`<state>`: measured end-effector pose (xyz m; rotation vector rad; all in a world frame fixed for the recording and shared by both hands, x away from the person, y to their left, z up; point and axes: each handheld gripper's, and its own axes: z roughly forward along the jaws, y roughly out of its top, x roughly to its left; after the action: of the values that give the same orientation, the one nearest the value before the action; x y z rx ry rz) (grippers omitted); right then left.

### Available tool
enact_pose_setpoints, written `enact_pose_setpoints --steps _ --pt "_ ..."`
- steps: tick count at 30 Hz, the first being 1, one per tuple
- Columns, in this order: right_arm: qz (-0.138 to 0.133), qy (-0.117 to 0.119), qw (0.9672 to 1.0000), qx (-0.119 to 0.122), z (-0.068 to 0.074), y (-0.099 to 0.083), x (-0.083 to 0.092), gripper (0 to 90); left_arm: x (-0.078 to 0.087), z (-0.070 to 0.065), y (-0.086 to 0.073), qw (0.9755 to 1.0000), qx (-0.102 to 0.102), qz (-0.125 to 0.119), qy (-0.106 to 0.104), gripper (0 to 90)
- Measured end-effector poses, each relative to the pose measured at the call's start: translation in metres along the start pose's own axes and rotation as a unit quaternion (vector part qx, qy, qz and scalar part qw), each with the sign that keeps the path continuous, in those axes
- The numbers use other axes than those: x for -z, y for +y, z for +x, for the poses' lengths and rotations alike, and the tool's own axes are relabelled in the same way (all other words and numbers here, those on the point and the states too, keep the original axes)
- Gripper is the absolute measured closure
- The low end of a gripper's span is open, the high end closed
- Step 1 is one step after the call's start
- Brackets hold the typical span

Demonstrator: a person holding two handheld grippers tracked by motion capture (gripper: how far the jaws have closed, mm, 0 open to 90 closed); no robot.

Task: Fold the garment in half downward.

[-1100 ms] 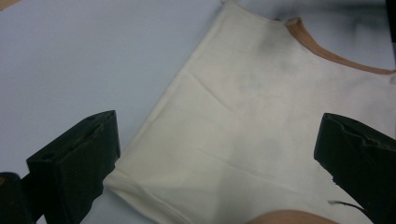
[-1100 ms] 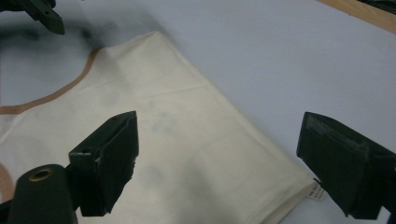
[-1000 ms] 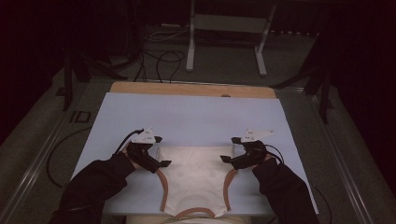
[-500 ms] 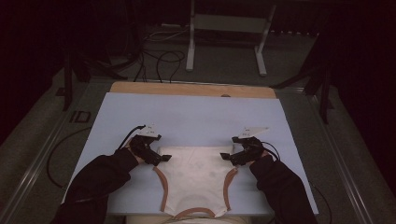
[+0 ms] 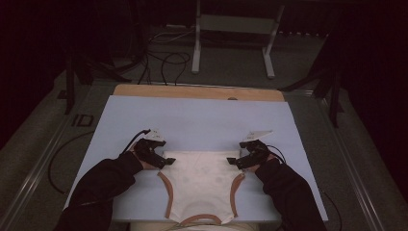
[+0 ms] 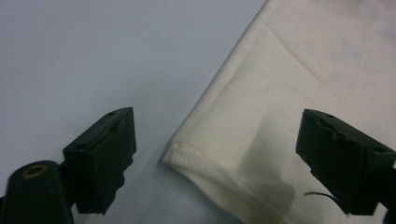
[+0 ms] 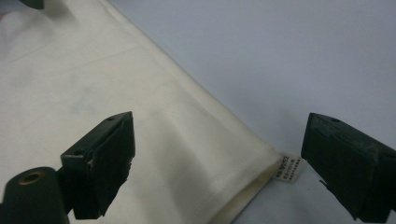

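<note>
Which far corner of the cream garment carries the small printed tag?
The corner between the right gripper's open jaws: the garment there has a small white printed tag sticking out. The corner at the left gripper shows only a stitched hem.

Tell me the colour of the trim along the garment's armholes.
Brownish-tan trim on a cream garment; clearest in the high view.

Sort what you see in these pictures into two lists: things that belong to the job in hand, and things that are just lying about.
Belongs to the job:
- cream garment, flat on the table
- left gripper, jaws open astride one far corner, just been closing
- right gripper, jaws open astride the other corner
- pale blue mat

Just lying about:
- metal stand
- loose cables on the floor
</note>
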<state>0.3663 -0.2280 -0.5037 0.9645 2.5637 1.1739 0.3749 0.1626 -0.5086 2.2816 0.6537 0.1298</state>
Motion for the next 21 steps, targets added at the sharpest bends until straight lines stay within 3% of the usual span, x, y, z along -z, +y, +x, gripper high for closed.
enact_pose_setpoints --steps 4,9,17,21 --pt "0.016 -0.008 0.9998 0.000 -0.0019 -0.0022 -0.0038 16.5 -0.0025 -0.0005 -0.0026 0.9999 -0.010 0.014 -0.002 19.5" --pt "0.033 -0.008 0.9994 0.005 -0.0041 -0.0043 -0.0065 32.7 -0.0033 0.0010 -0.0059 0.9997 -0.011 0.016 0.015 27.7" --pt "0.055 -0.031 0.9979 0.014 -0.0018 -0.0065 -0.0091 55.4 -0.0040 0.0023 -0.0099 0.9994 -0.012 0.022 0.025 38.2" --pt "0.060 -0.033 0.9976 0.012 -0.0018 -0.0057 -0.0080 63.5 -0.0030 0.0005 -0.0089 0.9993 -0.017 0.028 0.019 41.7"
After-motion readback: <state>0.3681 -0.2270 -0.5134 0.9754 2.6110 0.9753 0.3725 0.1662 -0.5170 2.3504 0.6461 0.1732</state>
